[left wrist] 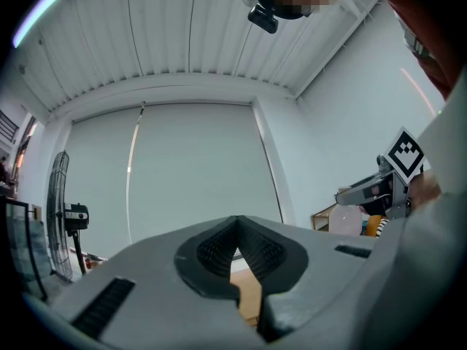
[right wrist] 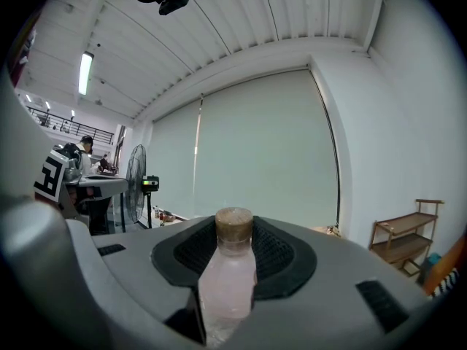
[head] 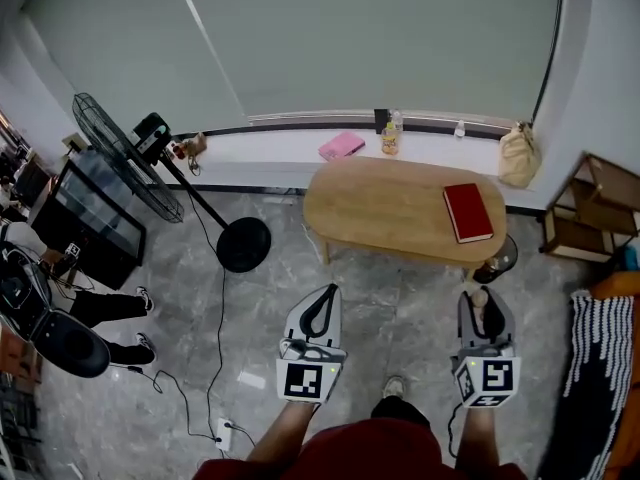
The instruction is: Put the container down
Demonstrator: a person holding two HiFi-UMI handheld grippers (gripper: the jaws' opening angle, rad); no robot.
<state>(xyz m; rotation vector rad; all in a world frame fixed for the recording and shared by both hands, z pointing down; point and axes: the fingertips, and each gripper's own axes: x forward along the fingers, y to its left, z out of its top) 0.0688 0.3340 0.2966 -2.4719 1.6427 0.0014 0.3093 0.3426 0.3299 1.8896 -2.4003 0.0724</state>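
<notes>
Probably carrying the container (right wrist: pixel 226 283), clamped in the right gripper (right wrist: pixel 235 226), toward the table (head: pixel 390 208); left gripper (left wrist: pixel 236 224) closed, empty. Next: lower upright, then release.

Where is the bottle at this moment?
The bottle is clamped between the jaws of the right gripper, at the head view's lower right, over the floor just short of the table.

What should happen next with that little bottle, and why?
Probably carry the bottle forward over the wooden table's bare middle: the right gripper clamps it upright short of the table, and a red book lies at its right end.
</notes>
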